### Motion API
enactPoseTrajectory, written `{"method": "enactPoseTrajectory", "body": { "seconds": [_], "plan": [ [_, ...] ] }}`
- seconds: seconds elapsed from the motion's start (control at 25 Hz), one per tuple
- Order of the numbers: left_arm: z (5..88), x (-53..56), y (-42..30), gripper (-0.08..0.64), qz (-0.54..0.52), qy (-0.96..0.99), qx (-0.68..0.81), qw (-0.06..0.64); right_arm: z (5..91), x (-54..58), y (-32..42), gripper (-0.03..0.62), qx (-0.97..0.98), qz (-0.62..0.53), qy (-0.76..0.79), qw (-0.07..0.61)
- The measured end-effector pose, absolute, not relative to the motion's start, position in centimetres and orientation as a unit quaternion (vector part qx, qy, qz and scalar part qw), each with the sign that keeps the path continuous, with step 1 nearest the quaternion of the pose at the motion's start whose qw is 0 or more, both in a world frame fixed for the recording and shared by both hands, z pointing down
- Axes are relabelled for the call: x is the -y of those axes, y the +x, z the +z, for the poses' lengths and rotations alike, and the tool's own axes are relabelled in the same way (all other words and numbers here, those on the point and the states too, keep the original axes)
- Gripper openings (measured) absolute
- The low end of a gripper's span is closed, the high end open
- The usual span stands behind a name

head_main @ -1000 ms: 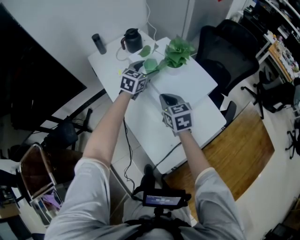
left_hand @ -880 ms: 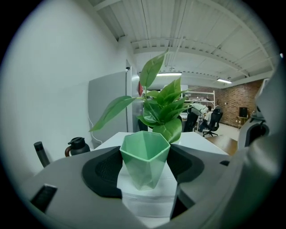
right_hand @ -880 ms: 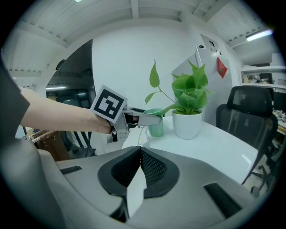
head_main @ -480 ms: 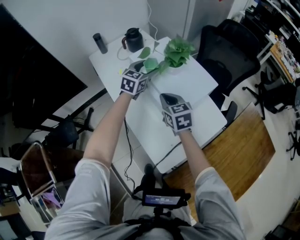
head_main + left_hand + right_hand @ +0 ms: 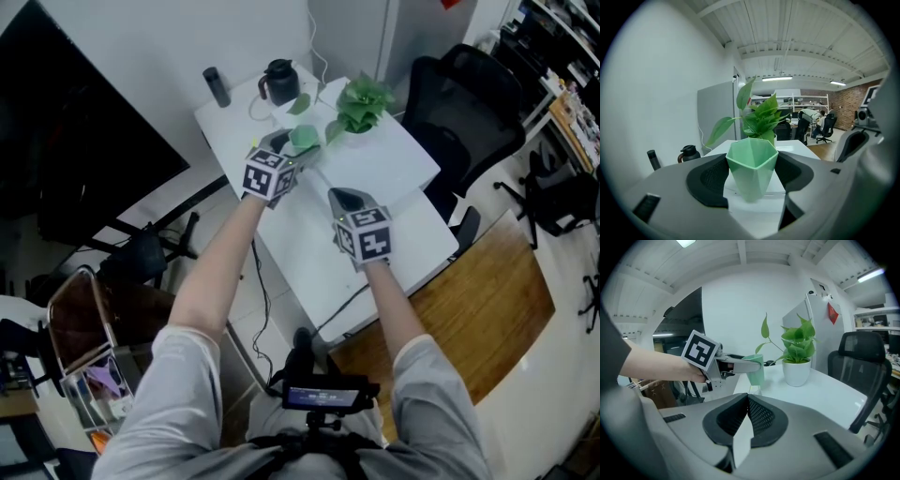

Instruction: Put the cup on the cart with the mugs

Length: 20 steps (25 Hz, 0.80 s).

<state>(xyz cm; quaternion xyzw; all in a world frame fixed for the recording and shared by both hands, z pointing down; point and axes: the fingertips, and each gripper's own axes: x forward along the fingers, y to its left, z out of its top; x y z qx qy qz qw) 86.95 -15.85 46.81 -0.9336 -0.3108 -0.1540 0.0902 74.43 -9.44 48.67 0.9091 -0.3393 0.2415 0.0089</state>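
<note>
The left gripper clamps the green faceted cup. Just behind, mid-frame, stands a potted plant, with a black kettle at lower left. The right gripper is closed and empty.

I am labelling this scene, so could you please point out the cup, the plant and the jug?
cup (image 5: 752, 169): left gripper view, on its front wall.
plant (image 5: 796, 372): right gripper view, on its white pot.
jug (image 5: 279, 84): head view, on its black body.
</note>
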Motion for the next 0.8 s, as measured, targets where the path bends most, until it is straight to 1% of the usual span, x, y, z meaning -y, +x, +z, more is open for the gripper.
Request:
{"method": "enactPoseTrajectory", "body": {
  "seconds": [0.32, 0.64, 0.8],
  "plan": [
    [45.5, 16.6, 78.9, 0.313, -0.15, -0.942, 0.292, 0.074, 47.4, 8.1, 70.6, 0.003, 0.351, 0.229, 0.908, 0.009],
    [45.2, 17.4, 68.2, 0.313, -0.164, -0.951, 0.256, 0.059, 46.9, 7.0, 64.4, 0.003, 0.375, 0.218, 0.901, -0.003],
    [45.5, 17.8, 62.8, 0.313, -0.167, -0.954, 0.237, 0.071, 47.6, 6.6, 61.2, 0.003, 0.387, 0.217, 0.896, -0.009]
  ]
}}
